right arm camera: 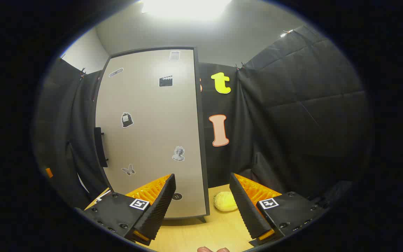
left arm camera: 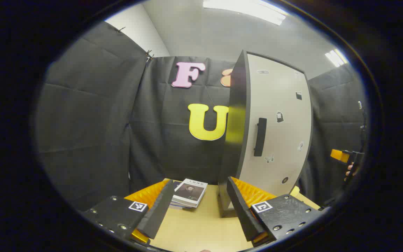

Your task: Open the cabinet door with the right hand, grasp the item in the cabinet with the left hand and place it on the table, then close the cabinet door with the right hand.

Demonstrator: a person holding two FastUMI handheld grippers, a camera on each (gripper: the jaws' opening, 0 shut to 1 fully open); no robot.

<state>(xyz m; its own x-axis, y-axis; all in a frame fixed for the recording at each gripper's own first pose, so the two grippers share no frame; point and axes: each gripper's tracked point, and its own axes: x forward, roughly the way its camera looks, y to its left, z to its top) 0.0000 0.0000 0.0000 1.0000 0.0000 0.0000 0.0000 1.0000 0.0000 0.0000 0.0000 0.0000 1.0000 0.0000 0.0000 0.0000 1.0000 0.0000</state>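
Left gripper (left arm camera: 200, 206) low over the table (left arm camera: 201, 227), fingers spread wide with nothing between them, likely parked clear of the cabinet. Just beyond its fingertips, left of the cabinet's foot, a small stack of books (left arm camera: 189, 193) flat on the table, possibly the item already taken out, though that cannot be confirmed. Right gripper (right arm camera: 202, 204) likewise held apart and empty, facing the cabinet door (right arm camera: 152, 129), a yellowish rounded object (right arm camera: 225, 201) on the table just right of the cabinet's base. Door flush and apparently closed in both views, handle (right arm camera: 100, 147) at its left edge, untouched. Judging by this, either nothing begun or everything finished; cannot tell which.
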